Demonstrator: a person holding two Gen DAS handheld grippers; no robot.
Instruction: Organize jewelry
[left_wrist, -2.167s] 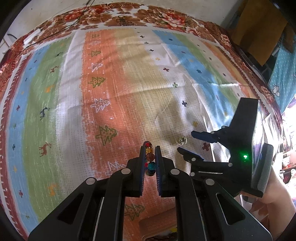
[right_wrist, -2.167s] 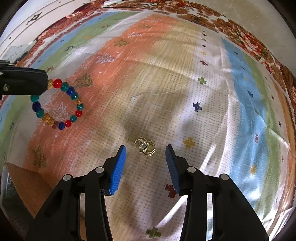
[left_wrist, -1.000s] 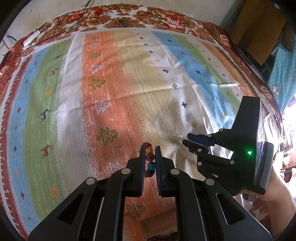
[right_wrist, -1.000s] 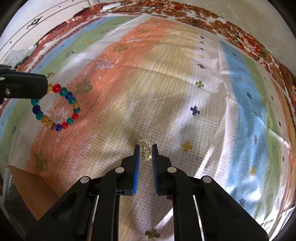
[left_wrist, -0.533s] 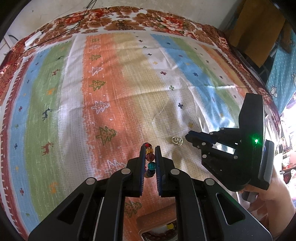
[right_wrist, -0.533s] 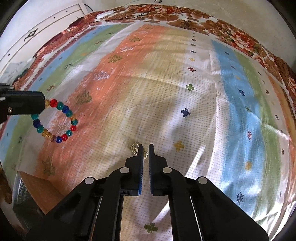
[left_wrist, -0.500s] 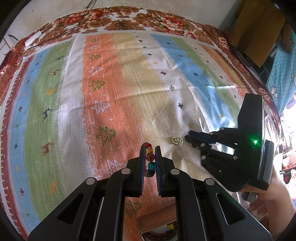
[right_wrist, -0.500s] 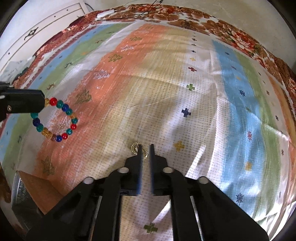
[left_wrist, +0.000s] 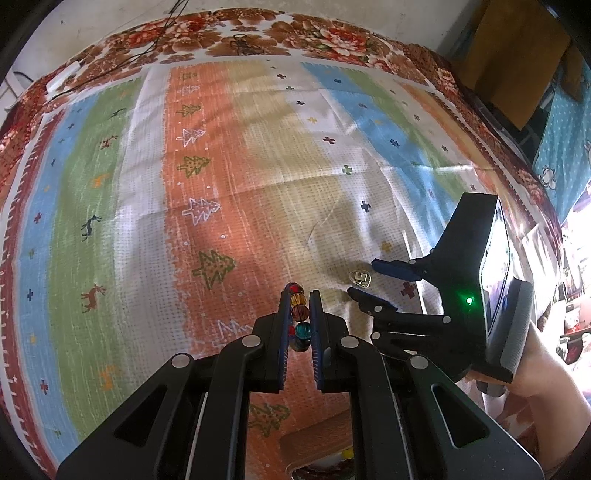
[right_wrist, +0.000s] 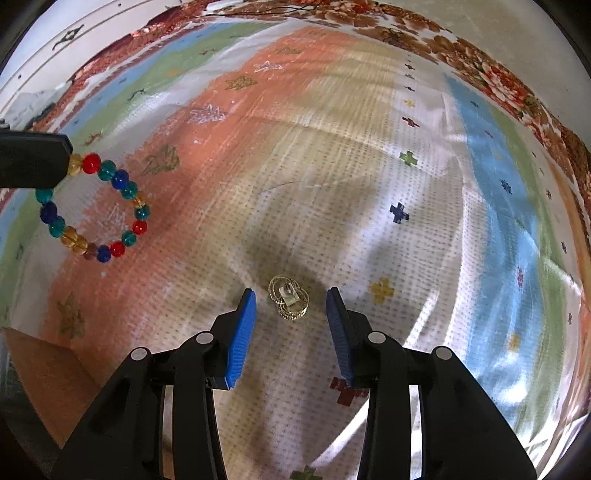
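The left gripper (left_wrist: 299, 295) is clamped on a bracelet (right_wrist: 92, 206) of red, blue, green and amber beads. In the left wrist view a few beads sit pinched between the two fingers. In the right wrist view the rest of the loop hangs free from the fingertips, above the striped cloth (left_wrist: 147, 184) with its tree and deer pattern.

The right gripper (right_wrist: 291, 299) points down at the cloth with its jaws opening. Its blue pads (right_wrist: 242, 332) stand clearly apart, and a small gold ornament (right_wrist: 290, 301) lies flat on the cloth in the gap, touching neither pad. It looks like a pair of joined rings or an earring, though the picture is too small to be sure. In the left wrist view the same ornament (left_wrist: 360, 277) rests just in front of the right gripper's fingertips, a little to the right of the bracelet.

A hand (left_wrist: 543, 384) holds the right gripper's handle at the lower right. The corner of a brown box (right_wrist: 44, 373) shows at the lower left of the right wrist view.
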